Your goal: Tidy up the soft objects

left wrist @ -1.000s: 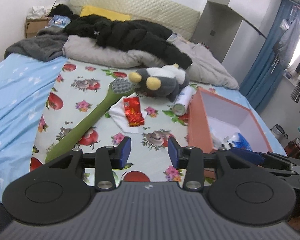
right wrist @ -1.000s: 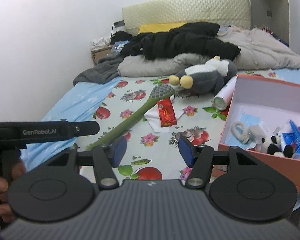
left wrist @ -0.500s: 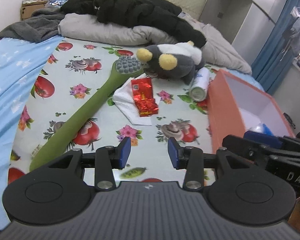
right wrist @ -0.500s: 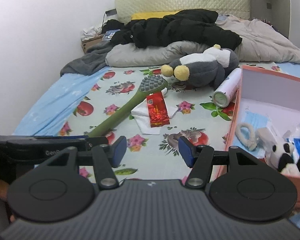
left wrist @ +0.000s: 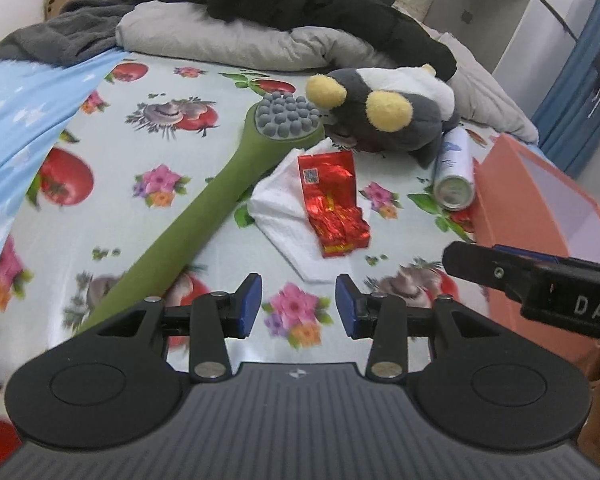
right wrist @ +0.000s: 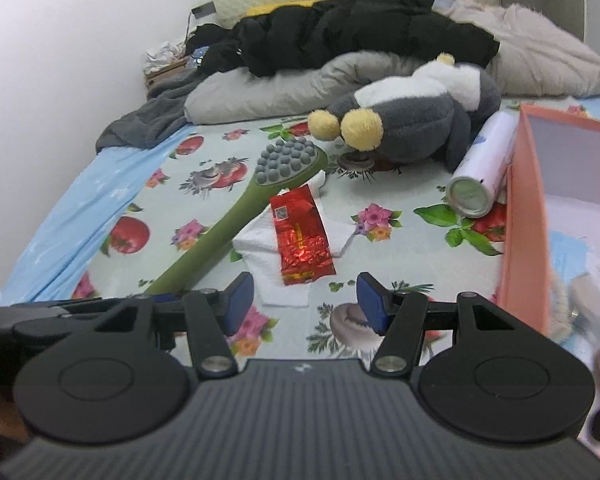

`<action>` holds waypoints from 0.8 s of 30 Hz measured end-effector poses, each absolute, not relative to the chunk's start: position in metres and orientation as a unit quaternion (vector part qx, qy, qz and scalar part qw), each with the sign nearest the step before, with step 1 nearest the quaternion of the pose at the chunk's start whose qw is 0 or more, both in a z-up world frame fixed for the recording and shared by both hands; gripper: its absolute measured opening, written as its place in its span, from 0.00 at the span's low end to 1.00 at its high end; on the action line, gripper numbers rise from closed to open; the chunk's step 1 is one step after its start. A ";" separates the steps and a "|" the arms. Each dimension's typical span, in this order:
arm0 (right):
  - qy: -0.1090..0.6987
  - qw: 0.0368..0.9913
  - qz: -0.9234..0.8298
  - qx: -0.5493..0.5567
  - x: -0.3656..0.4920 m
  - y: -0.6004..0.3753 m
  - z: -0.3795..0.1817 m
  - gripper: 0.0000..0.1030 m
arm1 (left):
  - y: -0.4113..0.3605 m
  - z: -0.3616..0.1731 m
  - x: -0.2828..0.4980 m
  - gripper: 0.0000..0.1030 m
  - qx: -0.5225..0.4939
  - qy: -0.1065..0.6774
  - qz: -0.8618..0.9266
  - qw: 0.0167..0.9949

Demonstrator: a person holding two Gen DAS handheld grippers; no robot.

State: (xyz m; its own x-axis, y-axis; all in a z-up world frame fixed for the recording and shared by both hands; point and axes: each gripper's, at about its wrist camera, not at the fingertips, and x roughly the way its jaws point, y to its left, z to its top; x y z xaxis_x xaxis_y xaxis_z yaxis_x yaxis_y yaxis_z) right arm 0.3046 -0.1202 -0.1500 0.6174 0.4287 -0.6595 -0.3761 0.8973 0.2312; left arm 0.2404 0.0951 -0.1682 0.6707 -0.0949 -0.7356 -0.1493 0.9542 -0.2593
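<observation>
Left gripper (left wrist: 299, 305): jaws part-open, empty, above the floral sheet
Right gripper (right wrist: 305, 300): wider gap, empty, aimed at the red foil packet (right wrist: 301, 240)
Packet: rests on a white tissue (right wrist: 260, 248)
Plush toy (right wrist: 416, 120): beyond it, likely bound for the orange box (right wrist: 524, 216)

On the bed (left wrist: 100, 208), a packet (left wrist: 332, 200) lies on a tissue (left wrist: 280, 208), with a long-handled massager (left wrist: 220, 184) to its left, a plush toy (left wrist: 388, 108) behind, a spray can (left wrist: 454, 168) right of it, and a box (left wrist: 540, 200) at the far right.
</observation>
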 end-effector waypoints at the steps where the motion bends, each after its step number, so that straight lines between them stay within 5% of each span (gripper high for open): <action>1: 0.380 0.896 0.225 0.039 0.311 -0.118 -0.154 0.58 | 0.095 -0.172 0.246 0.45 -0.145 0.405 0.015 0.903; 24: 0.453 0.858 0.235 0.061 0.409 -0.076 -0.225 0.58 | 0.111 -0.237 0.333 0.44 -0.125 0.391 0.044 0.911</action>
State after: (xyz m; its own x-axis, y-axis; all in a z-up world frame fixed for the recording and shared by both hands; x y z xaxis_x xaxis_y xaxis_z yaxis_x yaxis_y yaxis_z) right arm 0.4089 -0.0762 -0.2245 0.4780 0.4585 -0.7492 -0.3484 0.8819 0.3175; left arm 0.3330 0.1113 -0.2369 0.6912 -0.0180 -0.7225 -0.1767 0.9651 -0.1931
